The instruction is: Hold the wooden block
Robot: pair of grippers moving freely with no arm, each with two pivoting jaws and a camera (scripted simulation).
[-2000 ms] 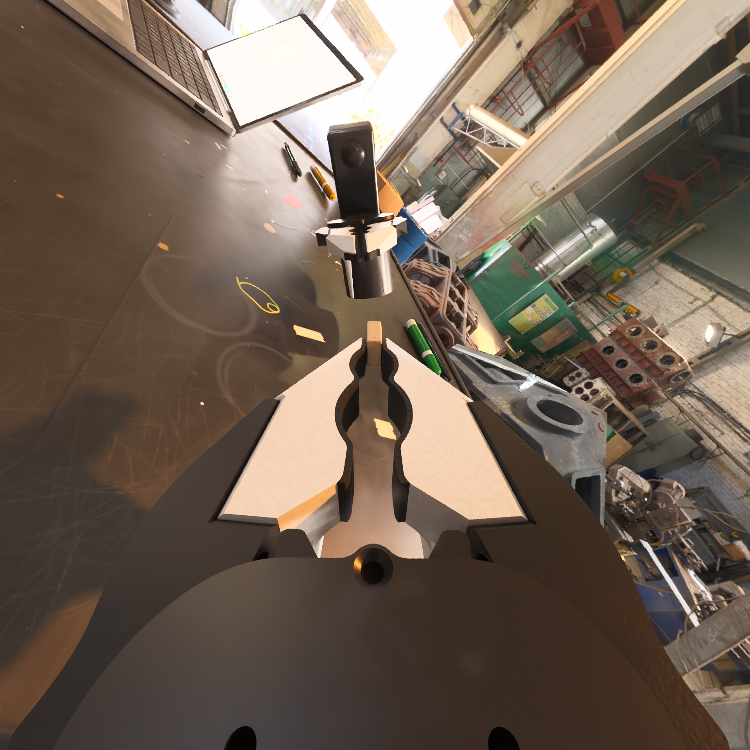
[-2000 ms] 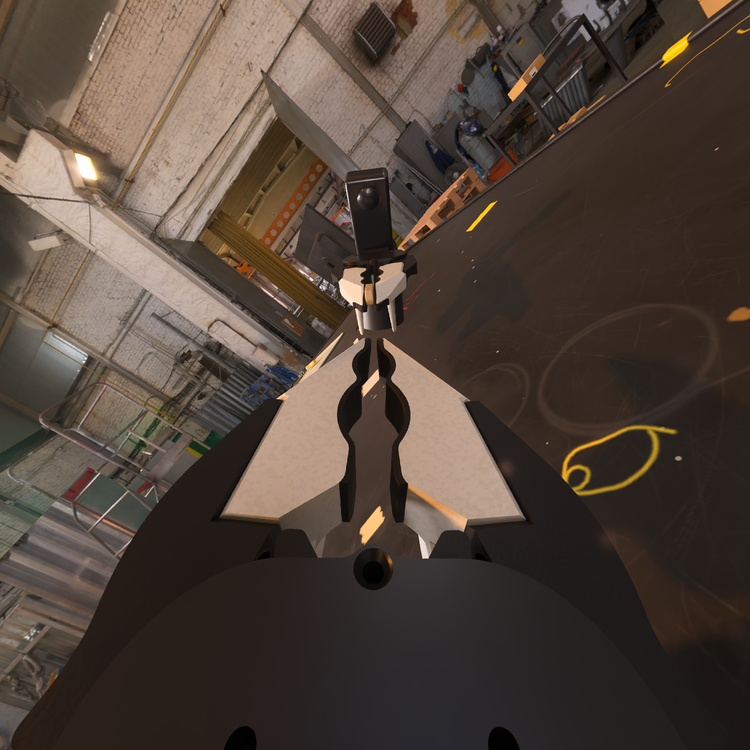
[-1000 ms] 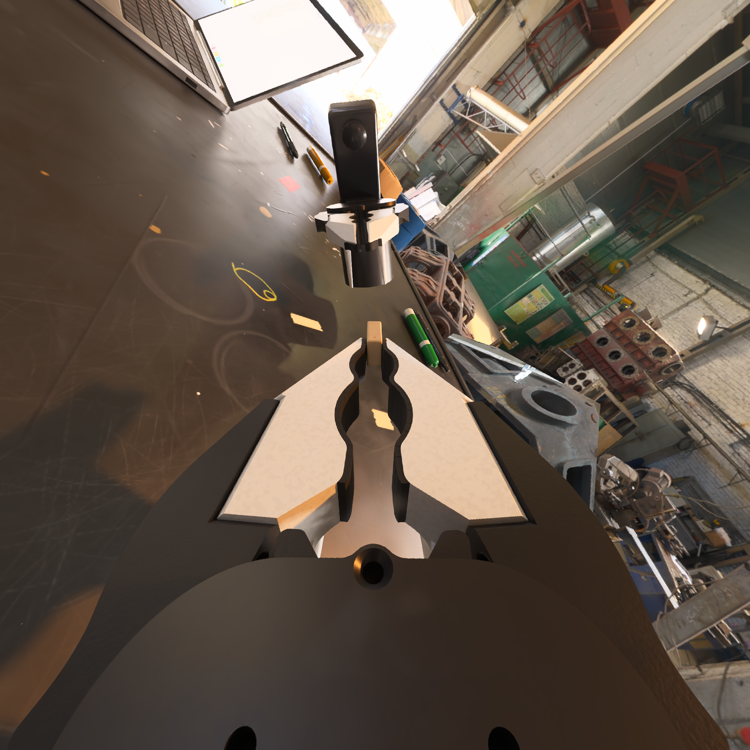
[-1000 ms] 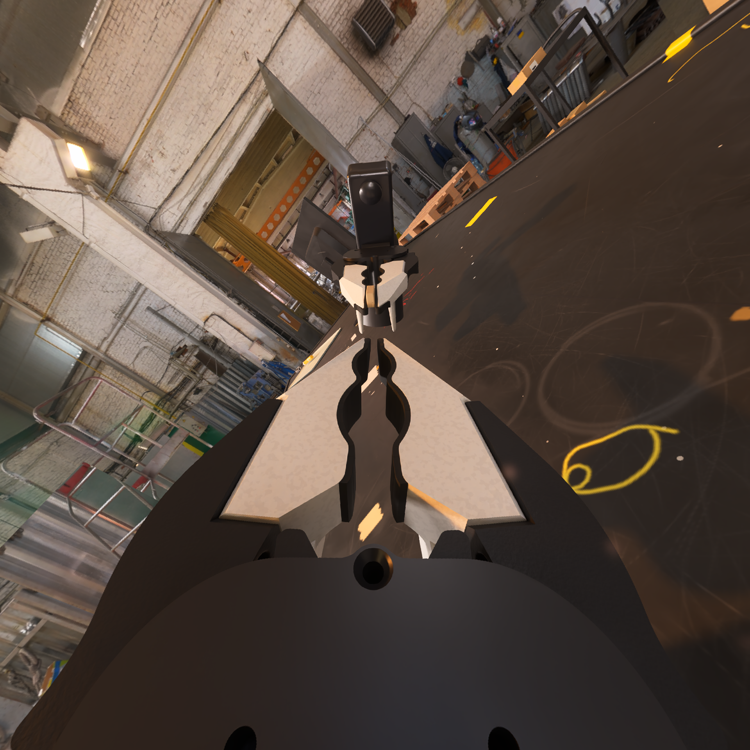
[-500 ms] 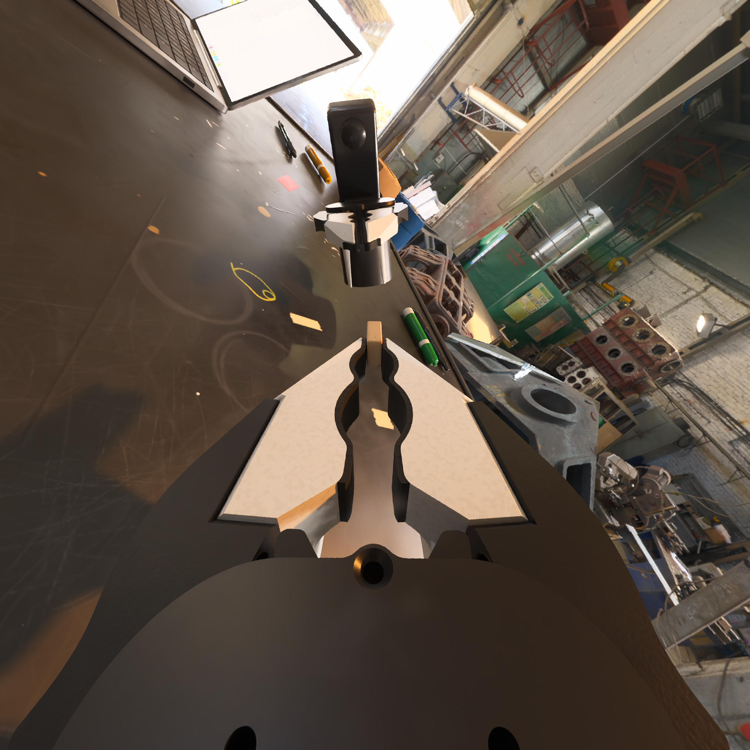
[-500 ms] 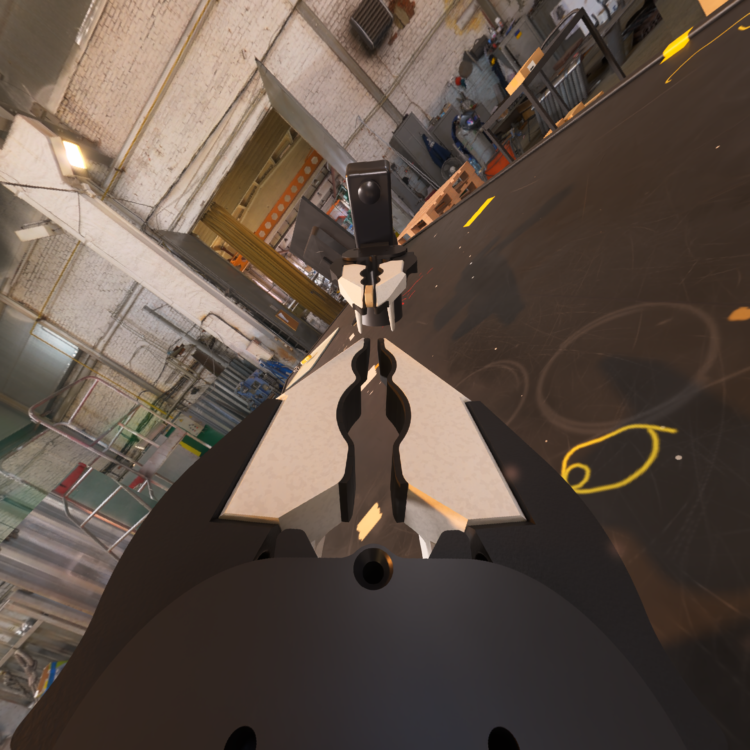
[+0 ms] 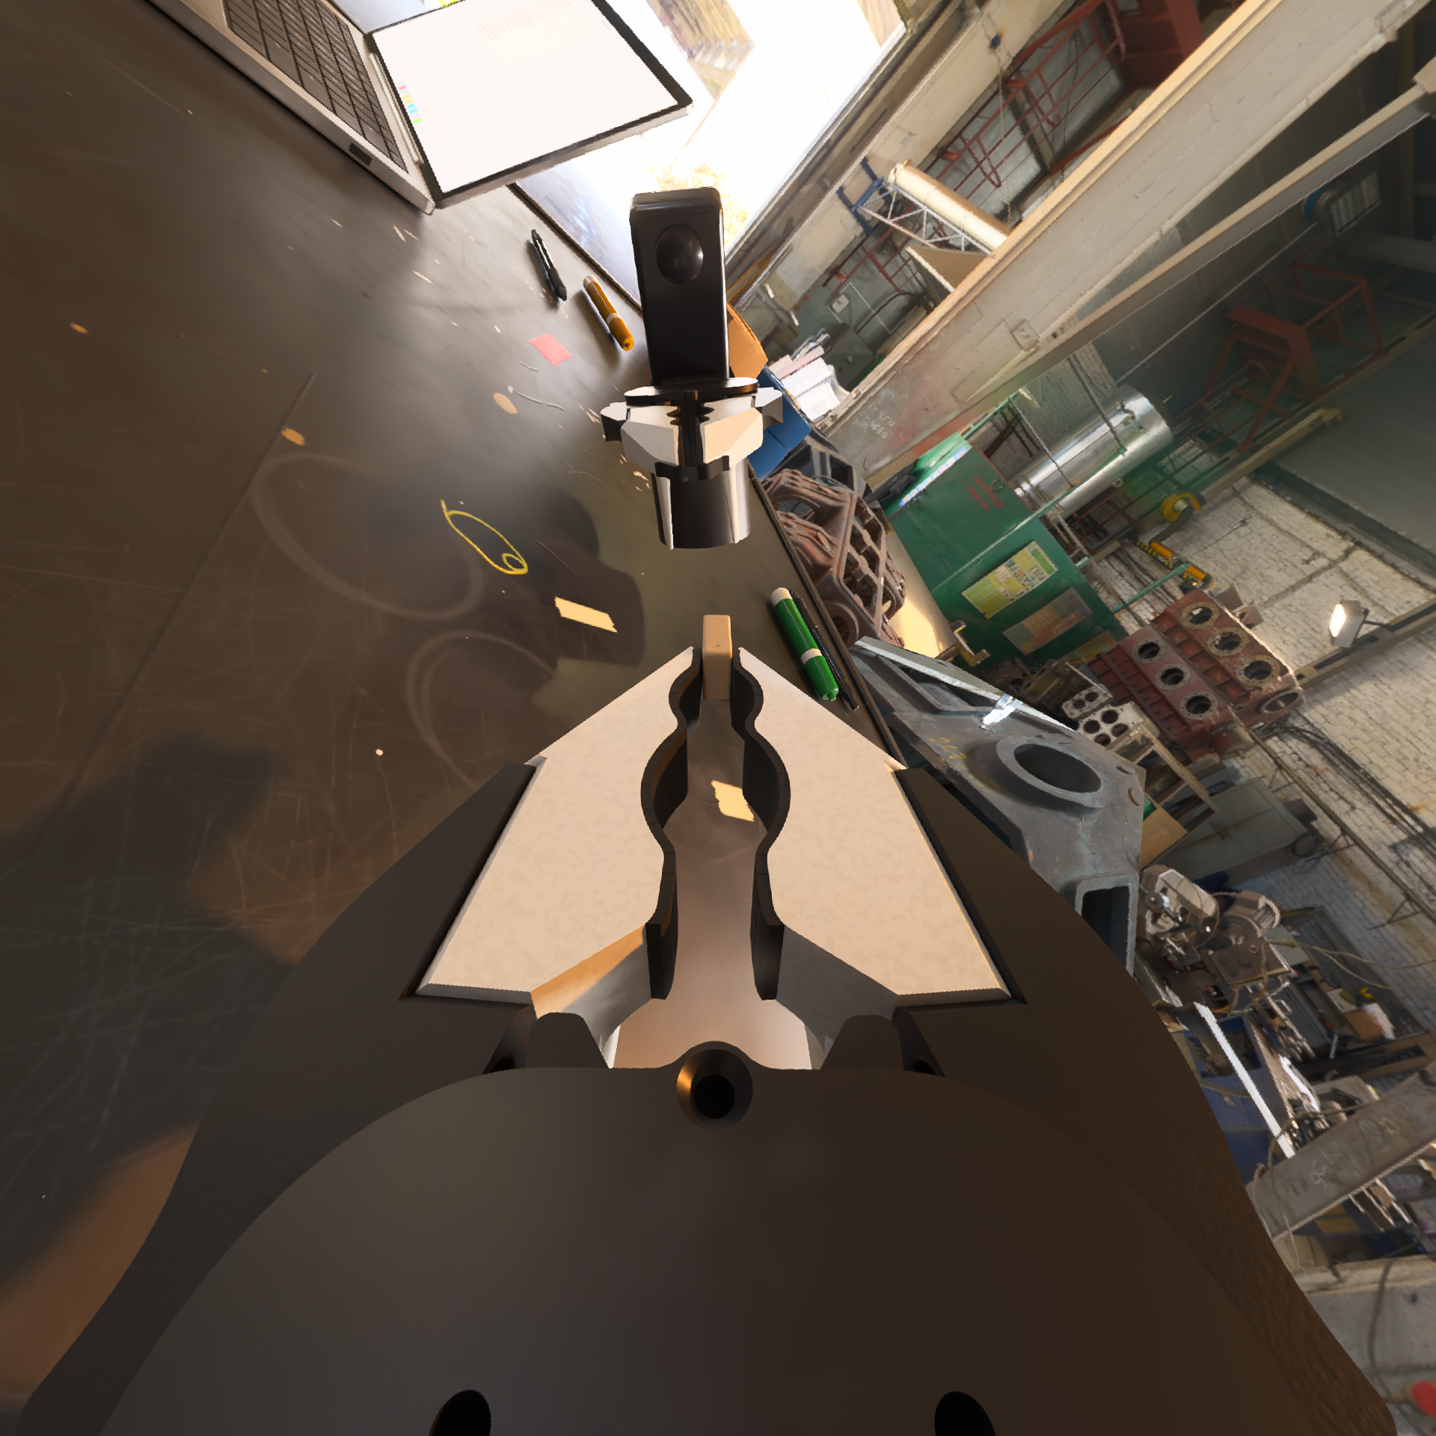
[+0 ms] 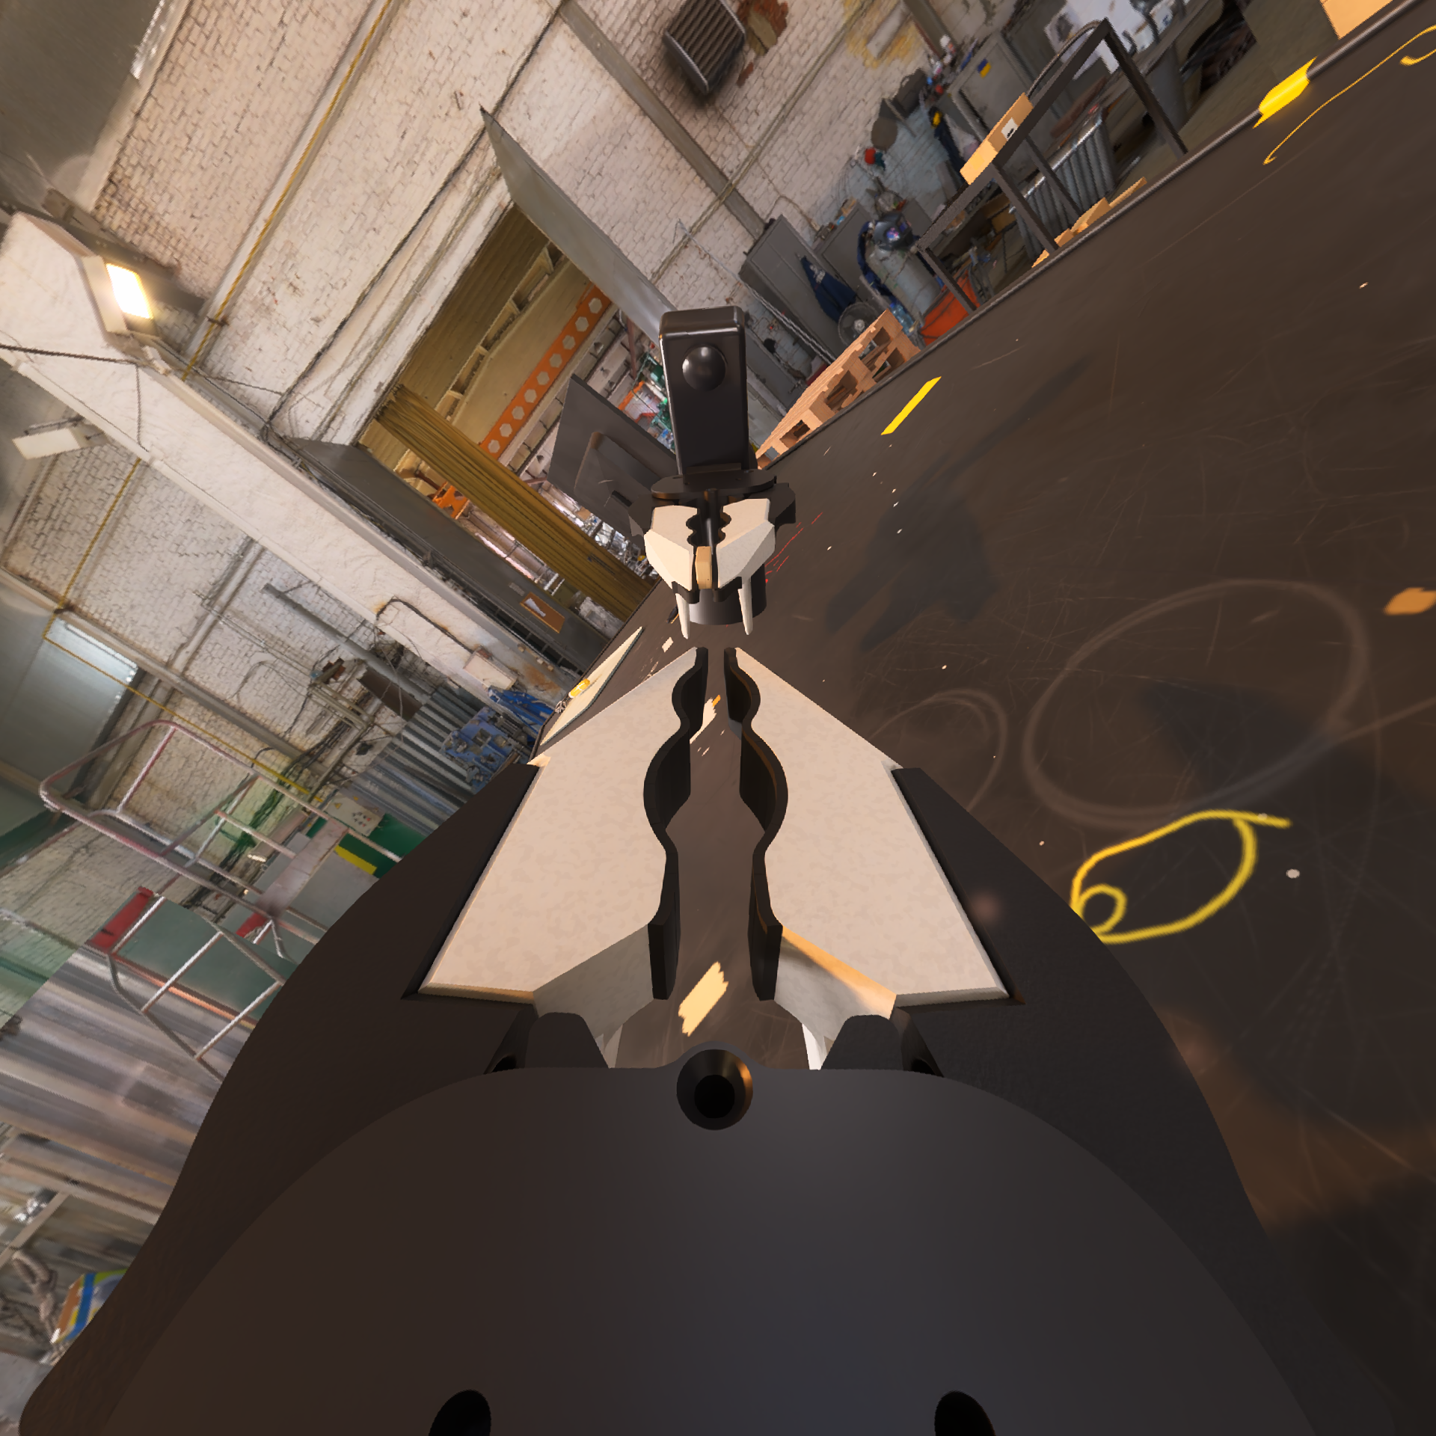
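My left gripper is shut on a small pale wooden block. The block's end sticks out past the fingertips, and I hold it above the dark table. My right gripper is shut to a narrow slit with nothing in it. It hangs facing the left gripper a short way off and also shows in the left wrist view. In the right wrist view the left gripper shows straight ahead with the block between its fingers.
An open laptop lies at the far end of the table. A green marker, an orange marker and a black pen lie along the table's right edge. A yellow scribble marks the table top.
Both views have drifted slightly. The left gripper still grips the block and the right stays shut and empty, facing it.
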